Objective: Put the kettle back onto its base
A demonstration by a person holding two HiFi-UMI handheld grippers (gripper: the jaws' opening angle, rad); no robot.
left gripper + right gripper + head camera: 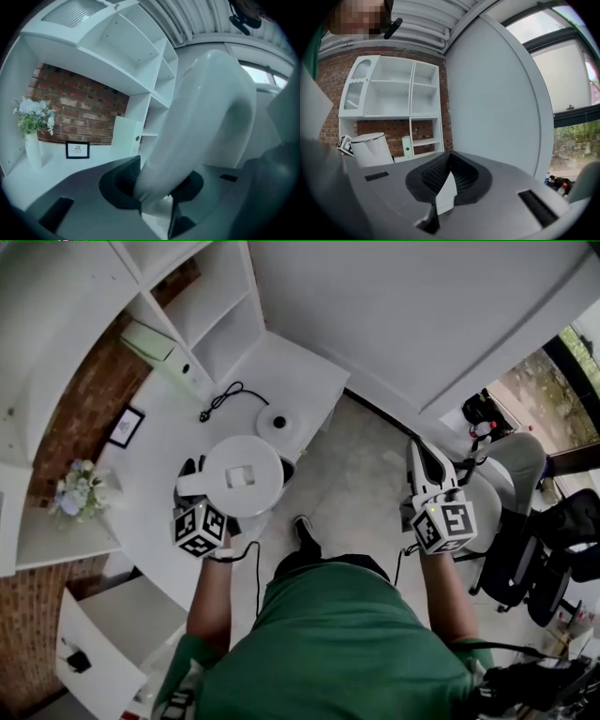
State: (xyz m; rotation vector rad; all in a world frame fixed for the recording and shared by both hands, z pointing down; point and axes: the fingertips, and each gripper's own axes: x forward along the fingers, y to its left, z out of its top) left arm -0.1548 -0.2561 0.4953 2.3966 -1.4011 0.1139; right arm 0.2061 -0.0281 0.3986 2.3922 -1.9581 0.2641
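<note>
Two hand-held grippers are in play, but only one does the work. The left hand-held gripper (157,185) is clamped on the white handle (206,108) of the kettle (244,474). Its pads press the handle low down, so the body hangs ahead of the jaws with the lid level, which looks like a sensible hold for setting it down flat. The right hand-held gripper (446,173) has its pads together on nothing and is kept well off to the side, over the floor, probably so it stays out of the way.

The round base (277,423) sits close to the front edge of the bench (300,367), near its end corner. Its cord (222,397) trails back toward the shelves. The top of the base is bare.

The kettle is held in the air over the bench's front edge, near the base but apart from it, on the person's side. The kettle is not yet on its base. By my reading, what remains is to bring it over the base, centre it and lower it.
</note>
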